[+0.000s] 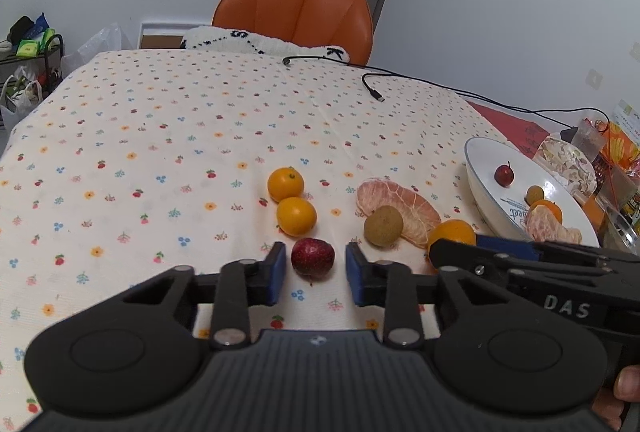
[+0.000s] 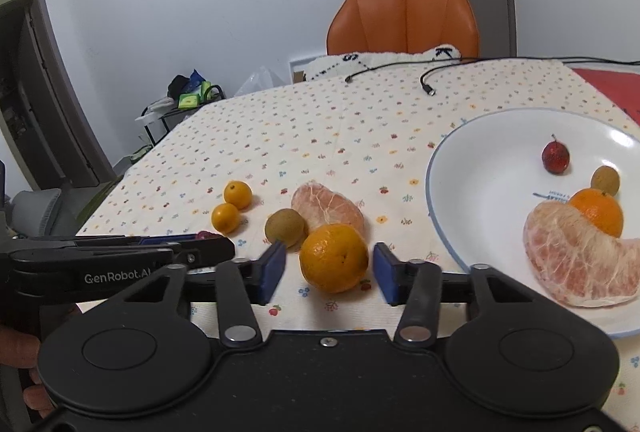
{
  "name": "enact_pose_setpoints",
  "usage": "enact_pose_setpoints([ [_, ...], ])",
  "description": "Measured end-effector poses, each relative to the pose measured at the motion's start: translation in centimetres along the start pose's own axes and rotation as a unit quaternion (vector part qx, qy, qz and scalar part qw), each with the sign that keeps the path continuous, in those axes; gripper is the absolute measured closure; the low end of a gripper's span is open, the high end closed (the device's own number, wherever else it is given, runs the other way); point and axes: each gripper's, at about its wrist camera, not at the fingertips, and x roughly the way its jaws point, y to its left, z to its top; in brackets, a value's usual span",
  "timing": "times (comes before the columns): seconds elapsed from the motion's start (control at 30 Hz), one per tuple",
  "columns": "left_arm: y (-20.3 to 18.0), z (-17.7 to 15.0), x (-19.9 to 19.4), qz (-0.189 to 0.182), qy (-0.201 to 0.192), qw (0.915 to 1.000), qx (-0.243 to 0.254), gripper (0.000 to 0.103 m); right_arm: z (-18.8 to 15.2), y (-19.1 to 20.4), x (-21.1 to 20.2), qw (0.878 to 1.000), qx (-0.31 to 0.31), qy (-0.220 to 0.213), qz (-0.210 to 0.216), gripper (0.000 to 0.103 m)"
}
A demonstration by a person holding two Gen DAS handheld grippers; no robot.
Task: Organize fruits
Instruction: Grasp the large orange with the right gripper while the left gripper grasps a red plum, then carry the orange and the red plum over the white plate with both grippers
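On the flowered tablecloth my left gripper (image 1: pixel 316 264) stands open around a small dark red fruit (image 1: pixel 312 256), with a gap on each side. My right gripper (image 2: pixel 330 264) is open around a large orange (image 2: pixel 334 258), pads apart from its skin. Two small oranges (image 1: pixel 291 203), a brown round fruit (image 1: pixel 383 225) and a peeled pomelo wedge (image 1: pixel 400 207) lie just beyond. The white plate (image 2: pixel 472 167) at the right holds a red fruit (image 2: pixel 555 157), a brown fruit (image 2: pixel 605 180), an orange (image 2: pixel 597 211) and a pomelo wedge (image 2: pixel 576 260).
Black cables (image 1: pixel 374 87) trail across the far table edge. An orange chair (image 1: pixel 296 7) with a white knitted cloth stands behind the table. Snack packets (image 1: pixel 592 159) crowd the right edge past the plate. A hand (image 2: pixel 24 364) holds the left gripper.
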Motion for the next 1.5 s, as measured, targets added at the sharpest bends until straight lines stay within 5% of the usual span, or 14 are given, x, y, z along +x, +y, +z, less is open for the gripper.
enact_pose_setpoints([
  [0.6,-2.2,0.8,-1.4,-0.027,-0.020,0.9993,0.015,0.082,0.2,-0.6,-3.2,0.999,0.013,-0.041,-0.006,0.067],
  [1.5,-10.4,1.3,-0.9,-0.079,-0.037,0.9940,0.066,0.082,-0.8,-7.7,-10.0,0.990,0.065,-0.099,-0.075,0.067],
])
